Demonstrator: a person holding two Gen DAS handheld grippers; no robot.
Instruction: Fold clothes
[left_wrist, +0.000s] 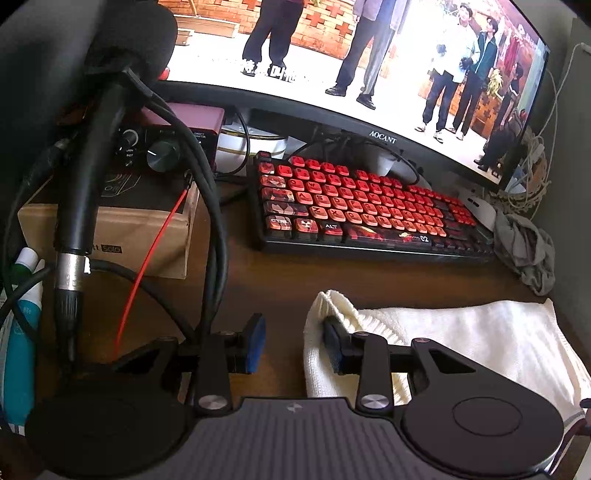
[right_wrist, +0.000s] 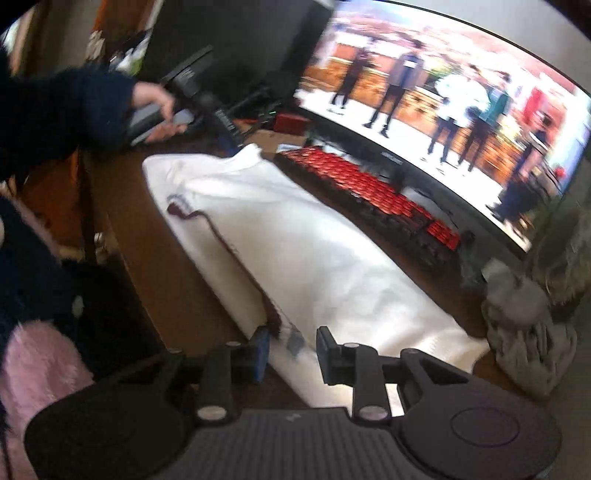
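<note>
Left gripper (left_wrist: 295, 345) jaws gape wide, one finger under the white sweater (left_wrist: 461, 339) cuff. Right gripper (right_wrist: 291, 349) jaws open over its maroon-trimmed hem near the table (right_wrist: 166, 266) front edge.

a curved monitor (left_wrist: 369, 55) showing people on a street stands at the back of the brown tabletop (left_wrist: 258, 280), with a red-keyed keyboard (left_wrist: 354, 206) just in front of it. left of the keyboard a black microphone (left_wrist: 107, 122) hangs over a cardboard box (left_wrist: 110, 229) carrying a red audio interface (left_wrist: 173, 136). a crumpled grey cloth (left_wrist: 524, 251) lies at the keyboard's right end, beside a white mouse (left_wrist: 480, 210).
</note>
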